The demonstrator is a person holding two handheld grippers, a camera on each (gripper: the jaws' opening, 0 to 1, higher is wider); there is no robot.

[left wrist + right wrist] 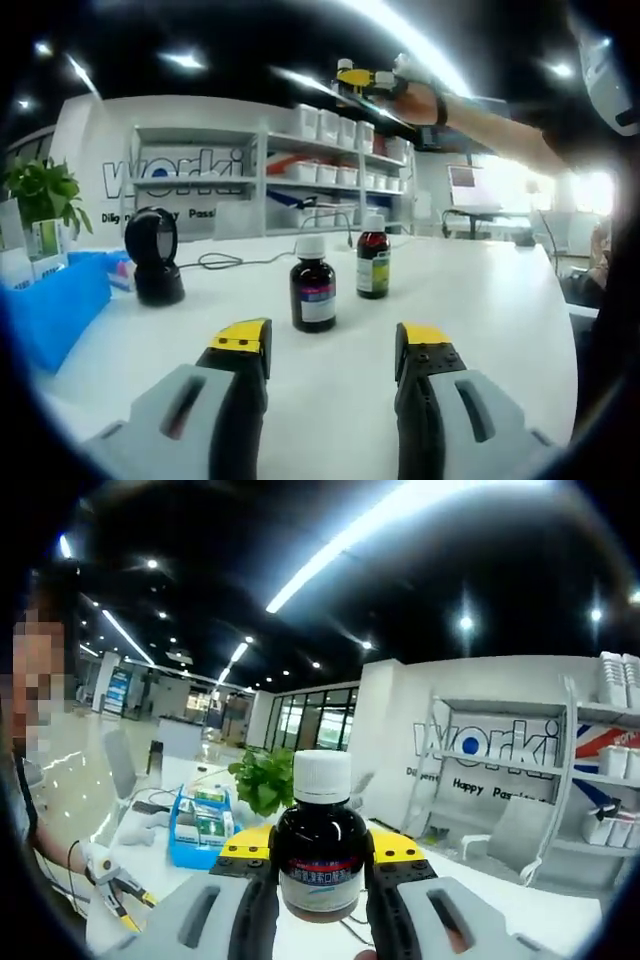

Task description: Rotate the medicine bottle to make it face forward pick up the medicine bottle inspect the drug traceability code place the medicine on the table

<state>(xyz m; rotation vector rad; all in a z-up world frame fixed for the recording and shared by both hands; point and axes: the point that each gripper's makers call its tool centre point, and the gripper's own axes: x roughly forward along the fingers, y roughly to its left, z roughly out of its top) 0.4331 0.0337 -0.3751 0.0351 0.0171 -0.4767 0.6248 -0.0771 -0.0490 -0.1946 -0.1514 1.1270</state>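
The white table stretches broad and smooth under my left gripper, whose yellow-tipped grey jaws stand wide apart with nothing between them, hovering low as if waiting for its turn. Behind it runs a white shelving unit stacked with boxy containers, and a blue tray sits at the table's left edge. Near it, a rounded black barcode scanner stands on its stand, cable trailing away, handy, I'd judge, for the traceability check. Two dark brown bottles wait on the table ahead of my left jaws: the nearer bottle with a white cap and pinkish label, and just beyond it a green-labelled bottle. Up high, my right gripper holds the medicine bottle squeezed at its belly between the jaws, lifted well clear of the table, glossy dark glass, white ribbed cap, red-and-white label turned toward the camera. That's the inspection pose, I reckon: label out so the code can be read before it goes down again.
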